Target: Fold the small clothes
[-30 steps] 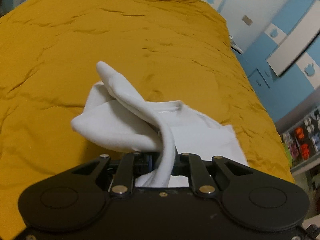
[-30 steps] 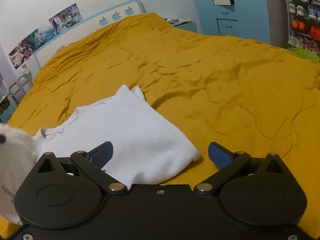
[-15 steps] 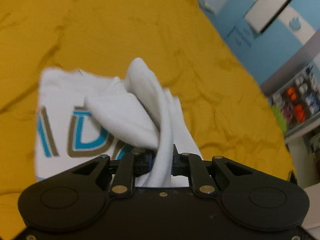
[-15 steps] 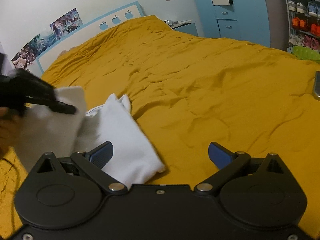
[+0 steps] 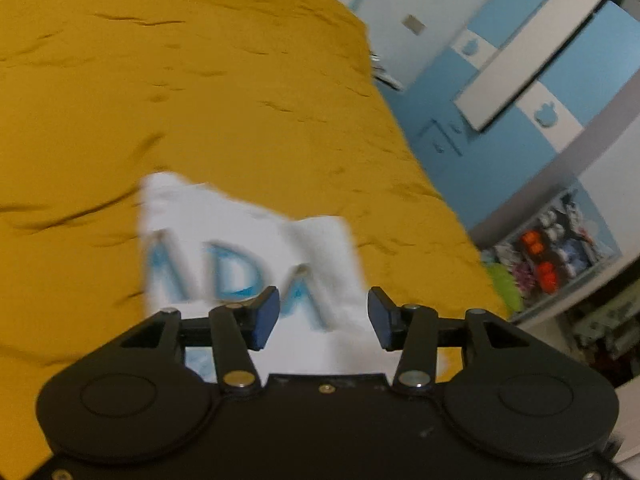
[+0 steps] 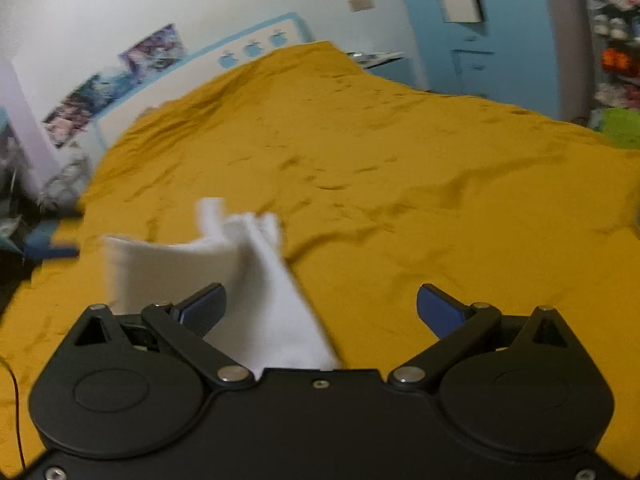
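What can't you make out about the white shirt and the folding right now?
- White shirt, left wrist view: motion blur smears the blue lettering; its near edge is hidden behind the left hand-held gripper, whose jaws are opening with nothing pinched.
- Shirt, right wrist view: blurred, near part hidden by the right hand-held gripper; fold neatness unclear.
- Shelf items: too small.

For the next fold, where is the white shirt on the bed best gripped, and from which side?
Probably the white shirt is best gripped at its far right corner, approached from the right over the bare yellow bedspread. That edge lies flat and free; blur hides finer folds.
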